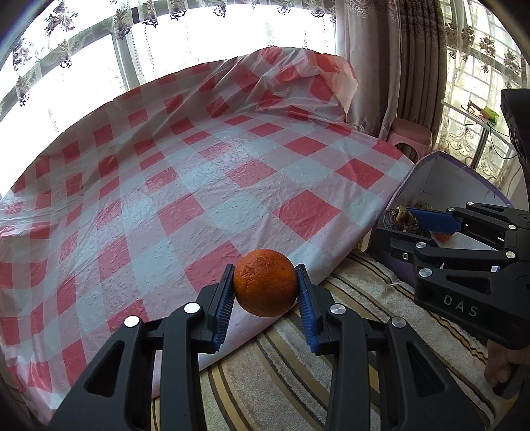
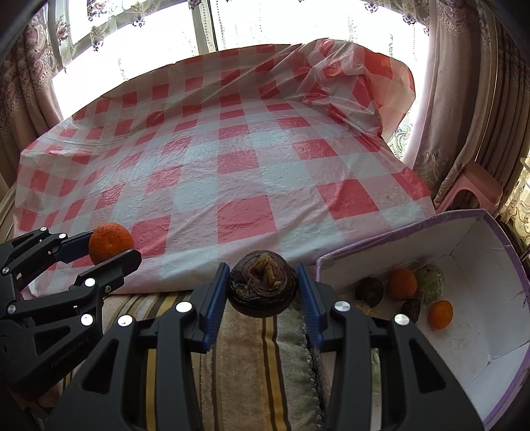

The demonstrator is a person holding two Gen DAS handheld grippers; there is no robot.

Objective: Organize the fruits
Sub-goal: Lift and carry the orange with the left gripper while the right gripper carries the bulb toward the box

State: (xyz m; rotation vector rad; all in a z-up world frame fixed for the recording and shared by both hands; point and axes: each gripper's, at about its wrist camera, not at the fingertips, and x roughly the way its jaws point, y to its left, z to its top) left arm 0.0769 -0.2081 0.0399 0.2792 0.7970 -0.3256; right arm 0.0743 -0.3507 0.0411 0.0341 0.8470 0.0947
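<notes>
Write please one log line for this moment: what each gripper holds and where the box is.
left gripper: shut on orange | right gripper: shut on dark fruit | box: right side, open, fruits inside | both fruits: held off the checkered cloth

1. A home, likely a living room or bedroom.
2. Lace curtains (image 1: pixel 49 66) and patterned drapes (image 2: pixel 463 83) hang at bright windows (image 2: pixel 265 23).
3. A checked plastic cloth (image 1: pixel 198 172) covers the table.
4. A pink stool (image 2: pixel 470 195) stands by its far right corner.
5. A striped towel (image 1: pixel 281 381) lies at the near edge.

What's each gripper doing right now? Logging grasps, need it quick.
Left gripper: closed on the orange, held in the air.
Right gripper: closed on the dark round fruit, beside the box.
</notes>
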